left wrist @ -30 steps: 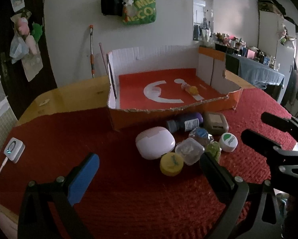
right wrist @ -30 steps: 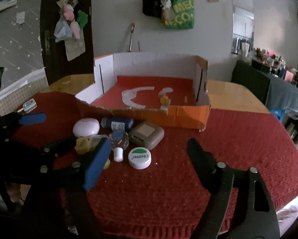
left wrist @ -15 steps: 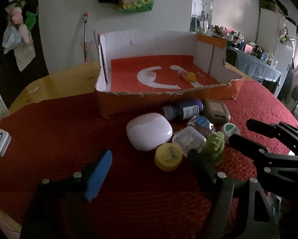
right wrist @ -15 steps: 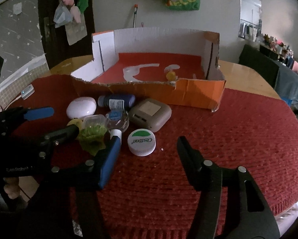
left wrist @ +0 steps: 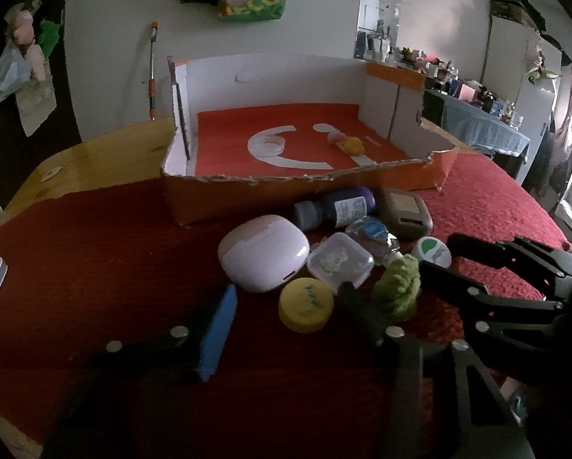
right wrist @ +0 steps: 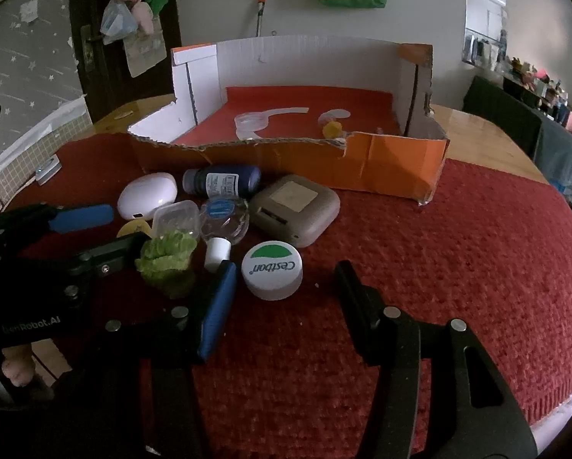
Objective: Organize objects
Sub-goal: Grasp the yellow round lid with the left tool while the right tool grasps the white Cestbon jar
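While both tools – left tool point(left wrist: 286, 313), right tool point(right wrist: 282, 290) – gape over the red-clothed surface point(right wrist: 458, 267), the cardboard box point(right wrist: 393, 168) holds a yellow toy point(right wrist: 332, 129).

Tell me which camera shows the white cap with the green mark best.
The right wrist view. There the white cap lies close and unblocked between the right gripper's open fingers, its green mark and lettering readable. In the left wrist view the cap is small, farther off, and partly hidden behind the green object.
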Demonstrator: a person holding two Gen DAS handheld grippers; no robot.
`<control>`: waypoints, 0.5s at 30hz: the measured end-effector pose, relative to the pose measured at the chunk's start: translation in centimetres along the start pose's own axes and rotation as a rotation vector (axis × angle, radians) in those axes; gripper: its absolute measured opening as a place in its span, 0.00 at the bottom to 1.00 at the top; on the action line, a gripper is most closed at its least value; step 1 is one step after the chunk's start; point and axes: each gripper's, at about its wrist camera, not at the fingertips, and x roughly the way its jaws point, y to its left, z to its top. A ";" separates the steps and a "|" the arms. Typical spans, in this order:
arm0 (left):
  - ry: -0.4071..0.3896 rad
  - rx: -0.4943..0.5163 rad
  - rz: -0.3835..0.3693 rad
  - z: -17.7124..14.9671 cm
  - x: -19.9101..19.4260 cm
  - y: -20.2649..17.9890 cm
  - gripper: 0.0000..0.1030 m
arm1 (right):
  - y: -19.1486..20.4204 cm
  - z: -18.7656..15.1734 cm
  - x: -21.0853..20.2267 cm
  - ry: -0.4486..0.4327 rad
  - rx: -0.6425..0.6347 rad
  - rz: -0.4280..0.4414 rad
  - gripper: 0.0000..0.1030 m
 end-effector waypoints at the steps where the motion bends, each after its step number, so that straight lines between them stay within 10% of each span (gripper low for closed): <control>1: 0.001 0.000 -0.004 0.0 0.0 0.0 0.50 | 0.0 0.0 0.0 0.000 -0.001 0.002 0.46; 5: 0.019 -0.006 -0.032 0.0 0.2 -0.1 0.31 | 0.0 0.3 0.1 0.001 -0.002 0.010 0.31; 15: 0.007 0.001 -0.037 0.1 -0.6 -0.5 0.31 | 0.0 0.7 -0.8 -0.021 0.007 0.029 0.30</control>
